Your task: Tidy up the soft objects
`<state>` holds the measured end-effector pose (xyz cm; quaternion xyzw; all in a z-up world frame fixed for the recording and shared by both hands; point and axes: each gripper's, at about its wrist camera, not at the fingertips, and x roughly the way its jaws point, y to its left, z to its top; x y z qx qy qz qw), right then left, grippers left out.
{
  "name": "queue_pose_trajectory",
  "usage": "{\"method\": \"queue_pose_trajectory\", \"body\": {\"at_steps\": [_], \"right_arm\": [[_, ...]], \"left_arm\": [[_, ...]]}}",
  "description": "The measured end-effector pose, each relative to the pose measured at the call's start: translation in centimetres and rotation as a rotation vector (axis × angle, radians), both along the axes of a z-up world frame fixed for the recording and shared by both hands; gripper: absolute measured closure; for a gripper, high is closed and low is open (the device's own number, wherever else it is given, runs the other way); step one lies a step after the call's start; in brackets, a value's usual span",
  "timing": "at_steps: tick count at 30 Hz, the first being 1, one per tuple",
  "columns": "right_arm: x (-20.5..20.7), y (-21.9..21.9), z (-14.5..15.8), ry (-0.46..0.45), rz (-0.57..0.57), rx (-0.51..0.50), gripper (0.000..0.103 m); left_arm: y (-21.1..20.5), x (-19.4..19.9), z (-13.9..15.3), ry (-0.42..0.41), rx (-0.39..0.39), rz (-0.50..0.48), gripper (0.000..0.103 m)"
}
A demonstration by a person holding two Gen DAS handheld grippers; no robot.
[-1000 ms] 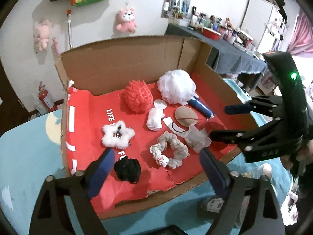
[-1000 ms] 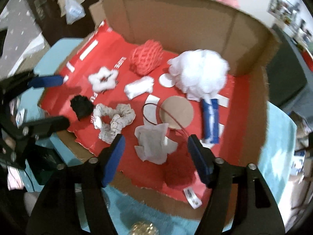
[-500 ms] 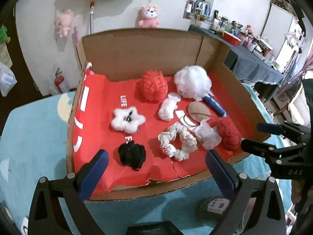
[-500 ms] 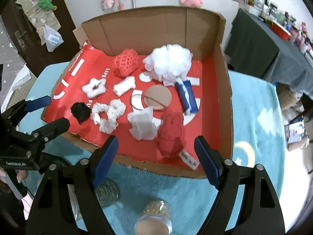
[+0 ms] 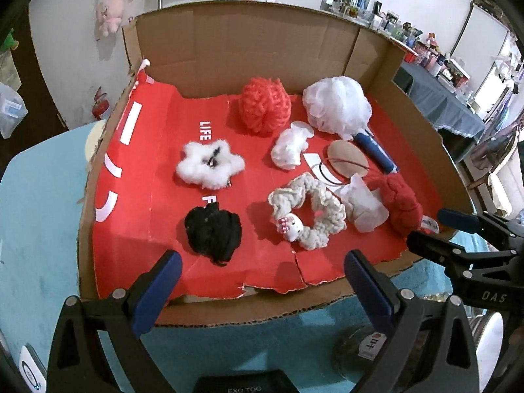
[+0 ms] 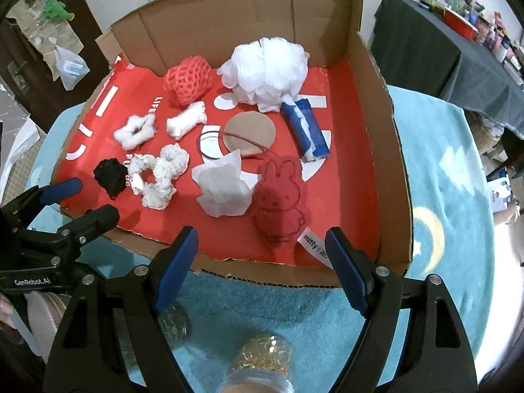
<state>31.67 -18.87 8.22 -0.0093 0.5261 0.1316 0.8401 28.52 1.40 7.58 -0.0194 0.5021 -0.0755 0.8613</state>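
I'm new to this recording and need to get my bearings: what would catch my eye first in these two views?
A cardboard box with a bright red floor, set on a teal cloth, fills both views. Soft things are scattered in it: a white mesh pouf at the back, a red knitted ball beside it, a red rabbit plush at the front. Both the left gripper and the right gripper hang open and empty over the near edge.

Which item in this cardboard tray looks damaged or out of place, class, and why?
The tray's red liner is torn and ragged along its near edge, baring the cardboard tray. The blue tissue pack near the white bath pouf has tissue spilling out.
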Motion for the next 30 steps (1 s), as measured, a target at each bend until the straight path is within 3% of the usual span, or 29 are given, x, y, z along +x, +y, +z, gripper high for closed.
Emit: {"method": "queue_pose_trajectory", "body": {"at_steps": [19,30], "right_arm": [[-0.14,-0.29,-0.39,-0.034,-0.017,-0.019,0.024],[-0.15,-0.27,-0.38,-0.035,-0.015,-0.022,0.024]], "left_arm": [[-0.04,-0.04,-0.25,0.001,0.039,0.008,0.002],[0.22,-0.11,-0.29,0.007,0.021,0.019,0.002]]}}
